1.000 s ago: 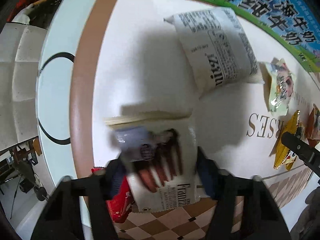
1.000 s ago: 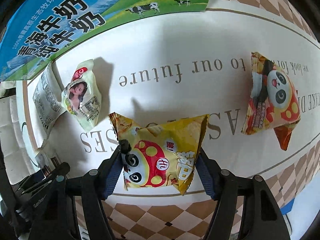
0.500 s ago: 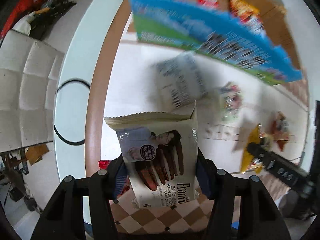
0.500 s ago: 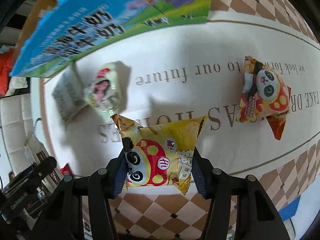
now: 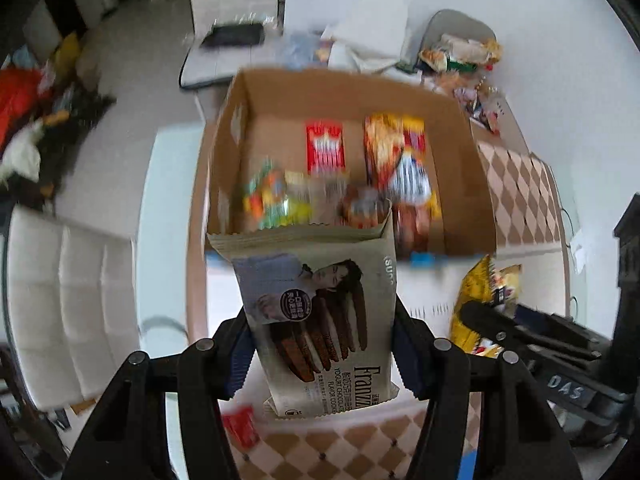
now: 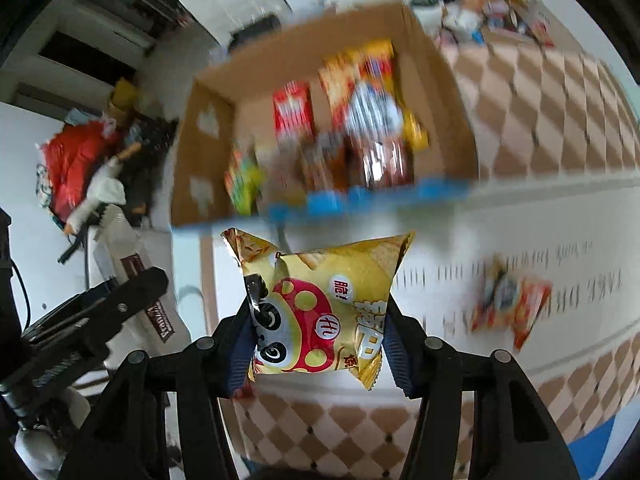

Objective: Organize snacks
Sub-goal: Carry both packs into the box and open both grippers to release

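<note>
My left gripper (image 5: pixel 322 344) is shut on a beige Franzzi cookie packet (image 5: pixel 320 312) and holds it up above the table, in front of an open cardboard box (image 5: pixel 236 120). My right gripper (image 6: pixel 318 344) is shut on a yellow panda snack bag (image 6: pixel 320 308), also raised before the same box (image 6: pixel 200 128). The box holds several snack packs, blurred. The yellow bag also shows at the right in the left wrist view (image 5: pixel 486 304). The cookie packet shows at the left in the right wrist view (image 6: pixel 156 312).
An orange panda snack bag (image 6: pixel 512 304) lies on the white tablecloth to the right. A small red packet (image 5: pixel 240 430) lies at the table's front left edge. White chairs (image 5: pixel 68 300) stand left of the table. Clutter lies on the floor beyond.
Both grippers have lifted their packets off the table and tilted up towards the box, which now shows its open inside. The white bag and green packet have left view.
</note>
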`<state>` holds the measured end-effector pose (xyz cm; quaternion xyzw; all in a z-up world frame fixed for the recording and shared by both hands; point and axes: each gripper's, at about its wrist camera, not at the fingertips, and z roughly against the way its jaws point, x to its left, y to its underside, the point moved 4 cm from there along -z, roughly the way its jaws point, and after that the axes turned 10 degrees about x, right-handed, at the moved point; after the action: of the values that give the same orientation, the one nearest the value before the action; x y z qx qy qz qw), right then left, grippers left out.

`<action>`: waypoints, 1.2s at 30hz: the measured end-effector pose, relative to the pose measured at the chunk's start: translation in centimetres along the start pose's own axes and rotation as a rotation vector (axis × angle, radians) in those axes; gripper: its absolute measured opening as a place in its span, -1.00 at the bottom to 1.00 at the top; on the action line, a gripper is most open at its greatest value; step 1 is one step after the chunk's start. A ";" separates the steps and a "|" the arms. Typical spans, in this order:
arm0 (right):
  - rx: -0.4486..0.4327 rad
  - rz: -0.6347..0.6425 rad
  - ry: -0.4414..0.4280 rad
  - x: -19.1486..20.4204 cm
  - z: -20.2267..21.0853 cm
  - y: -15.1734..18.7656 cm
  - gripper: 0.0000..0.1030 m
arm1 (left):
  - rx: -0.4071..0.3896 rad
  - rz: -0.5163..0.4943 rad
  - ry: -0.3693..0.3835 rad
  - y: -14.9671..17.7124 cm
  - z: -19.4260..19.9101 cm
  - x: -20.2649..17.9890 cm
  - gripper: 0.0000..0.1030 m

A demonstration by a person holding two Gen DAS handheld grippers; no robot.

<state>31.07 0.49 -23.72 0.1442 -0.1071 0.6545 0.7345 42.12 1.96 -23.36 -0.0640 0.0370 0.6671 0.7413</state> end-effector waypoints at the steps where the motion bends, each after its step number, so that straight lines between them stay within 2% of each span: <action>1: -0.022 0.004 0.003 0.4 0.7 -1.7 0.14 | -0.008 -0.008 -0.014 -1.3 0.1 0.1 0.11; 6: -0.063 0.032 0.032 2.5 0.6 -8.9 0.14 | 0.022 -0.025 -0.068 -8.4 -1.5 1.1 0.11; 10: -0.042 0.049 0.047 3.8 -1.9 -14.2 0.15 | 0.100 -0.024 -0.098 -13.6 -5.0 2.5 0.11; 16: 0.005 0.051 0.074 4.4 -6.9 -19.7 0.15 | 0.222 0.003 -0.083 -18.4 -10.0 4.1 0.11; 25: 0.070 0.029 0.093 3.7 -12.2 -23.0 0.17 | 0.334 -0.017 -0.095 -20.2 -14.1 4.4 0.15; 27: 0.100 0.027 0.101 3.4 -13.2 -23.4 0.26 | 0.361 -0.001 -0.080 -20.0 -14.7 4.3 0.15; 29: 0.131 0.024 0.112 3.0 -14.1 -23.5 0.76 | 0.345 -0.013 -0.088 -20.0 -14.8 4.1 0.22; 31: 0.136 0.033 0.126 2.9 -14.5 -23.6 0.81 | 0.332 -0.023 -0.087 -20.0 -14.6 3.8 0.35; 36: 0.135 0.031 0.144 2.3 -14.4 -23.7 0.81 | 0.309 -0.012 -0.088 -20.1 -14.0 4.0 0.35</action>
<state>54.44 5.26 -38.06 0.1445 -0.0118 0.6801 0.7186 62.93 1.80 -36.87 0.0797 0.1061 0.6513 0.7471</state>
